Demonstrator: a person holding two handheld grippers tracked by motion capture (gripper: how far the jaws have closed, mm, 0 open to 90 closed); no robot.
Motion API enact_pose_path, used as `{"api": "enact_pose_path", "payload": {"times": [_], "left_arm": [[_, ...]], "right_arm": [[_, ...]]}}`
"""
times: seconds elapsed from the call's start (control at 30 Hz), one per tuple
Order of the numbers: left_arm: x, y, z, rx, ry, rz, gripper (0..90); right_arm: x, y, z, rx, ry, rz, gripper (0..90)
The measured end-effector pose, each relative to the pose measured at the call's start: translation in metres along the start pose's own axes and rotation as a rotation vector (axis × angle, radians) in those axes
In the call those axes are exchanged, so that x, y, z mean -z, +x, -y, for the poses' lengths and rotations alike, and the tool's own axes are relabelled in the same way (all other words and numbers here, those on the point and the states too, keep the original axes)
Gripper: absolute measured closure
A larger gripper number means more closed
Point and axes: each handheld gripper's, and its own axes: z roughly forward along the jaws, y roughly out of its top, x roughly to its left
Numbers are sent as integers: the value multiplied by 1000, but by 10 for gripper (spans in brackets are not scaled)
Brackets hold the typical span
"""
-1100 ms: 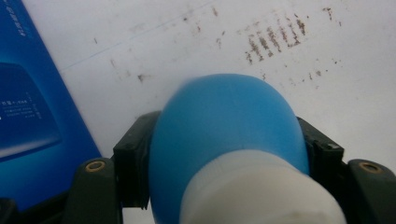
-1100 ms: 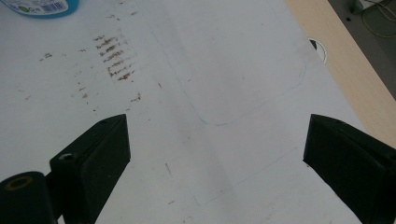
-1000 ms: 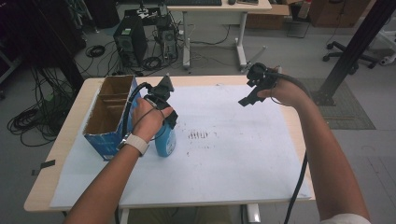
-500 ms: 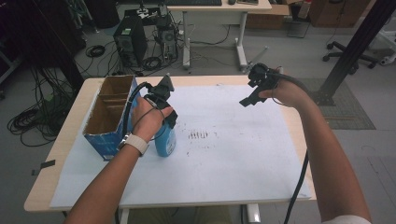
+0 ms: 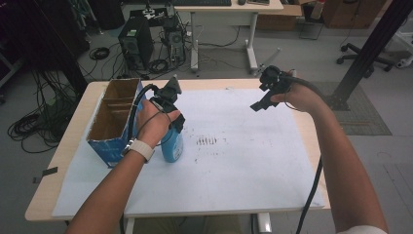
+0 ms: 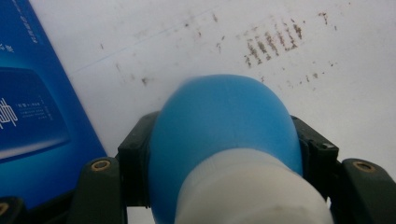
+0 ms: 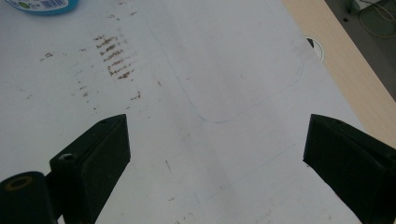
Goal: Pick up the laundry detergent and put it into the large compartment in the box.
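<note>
A: What sits between the jaws of the left gripper (image 6: 224, 154)?

B: A blue bottle (image 6: 224, 126) with a white cap. The two black jaws press on its shoulder from either side, closed down as far as the bottle lets them, so it is firmly held.

A: And just outside those jaws?

B: To one side, close by, stands the blue cardboard box (image 6: 32, 107); beyond the bottle lies the white sheet (image 6: 140, 42) with a patch of brown smudges (image 6: 273, 44). From the high view the bottle (image 5: 172, 146) stands upright on the sheet just beside the box (image 5: 113, 119), under the left hand (image 5: 155, 124).

A: The right gripper (image 7: 215, 149)?

B: Its jaws stand wide apart with nothing between them (only bare sheet (image 7: 224, 70) below). Ahead of them are the same smudges (image 7: 114, 58), and farther off the bottle's base (image 7: 44, 5). To the side runs the wooden table edge (image 7: 345, 70).

A: Where is it overall?

B: The right gripper (image 5: 265, 95) hangs above the sheet's far side, well apart from the bottle.
</note>
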Motion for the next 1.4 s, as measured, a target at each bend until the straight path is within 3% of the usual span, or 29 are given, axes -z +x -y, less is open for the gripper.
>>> {"api": "enact_pose_path", "payload": {"times": [0.4, 1.4], "left_arm": [[15, 2, 4, 6, -1, -7, 372], [84, 11, 11, 14, -15, -3, 373]], "right_arm": [[1, 1, -1, 4, -2, -1, 74], [5, 6, -1, 12, -11, 2, 76]]}}
